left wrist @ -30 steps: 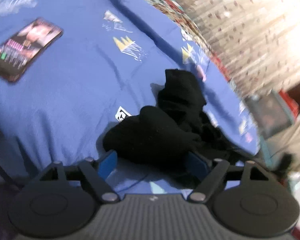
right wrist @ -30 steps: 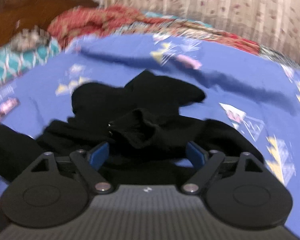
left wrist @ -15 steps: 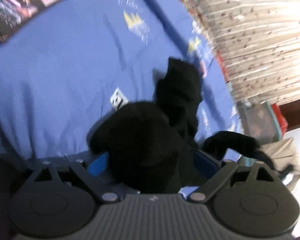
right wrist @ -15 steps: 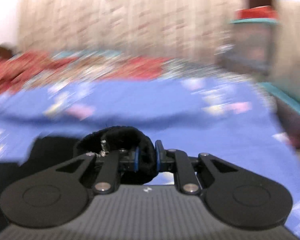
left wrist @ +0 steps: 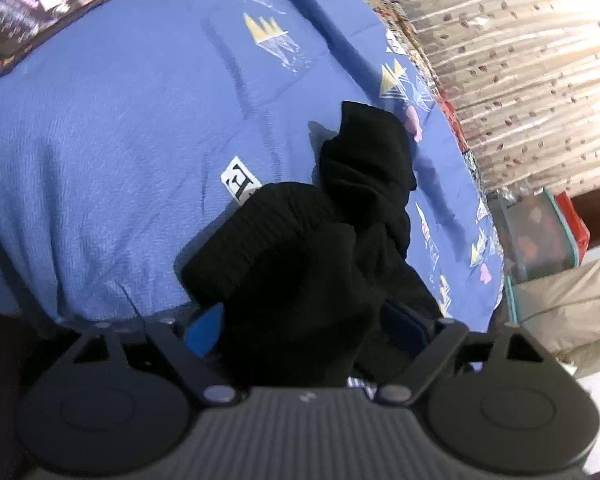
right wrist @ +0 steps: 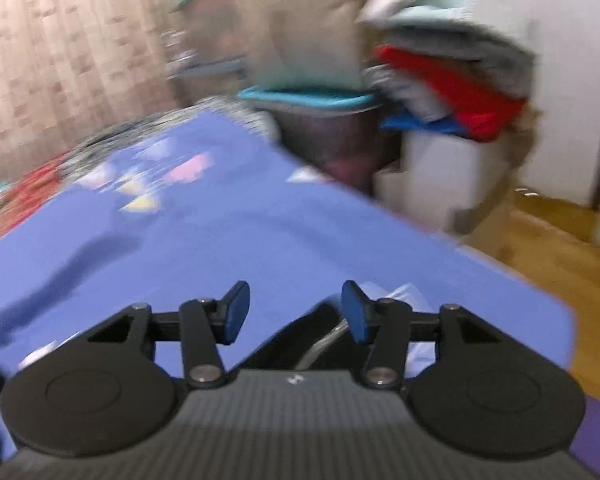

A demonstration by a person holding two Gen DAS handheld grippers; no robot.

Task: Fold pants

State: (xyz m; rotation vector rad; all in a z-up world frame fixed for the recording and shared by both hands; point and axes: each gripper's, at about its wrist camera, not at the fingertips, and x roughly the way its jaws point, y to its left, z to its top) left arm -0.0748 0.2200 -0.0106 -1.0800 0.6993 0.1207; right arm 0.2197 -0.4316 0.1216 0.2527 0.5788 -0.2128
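Clearly barely begun: my left gripper [left wrist: 300,320] is closing around the crumpled black knit pants [left wrist: 320,248] near the blue printed bedsheet's [left wrist: 120,140] front edge; my right gripper [right wrist: 294,312] is opening, empty.

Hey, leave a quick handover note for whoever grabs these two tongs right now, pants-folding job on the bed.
Left tongs: jaws closing around a bunched wad of the black pants; whether the pads already press cannot be told.
Right tongs: jaws opening, nothing between them, aimed across the blue bedsheet toward the bed's edge and a pile of clothes beyond.
Pants: crumpled in a heap on the sheet in front of the left tongs. A phone lies farther off on the sheet.
Done: no fold visible.
Left: spread the pants flat, then fold.
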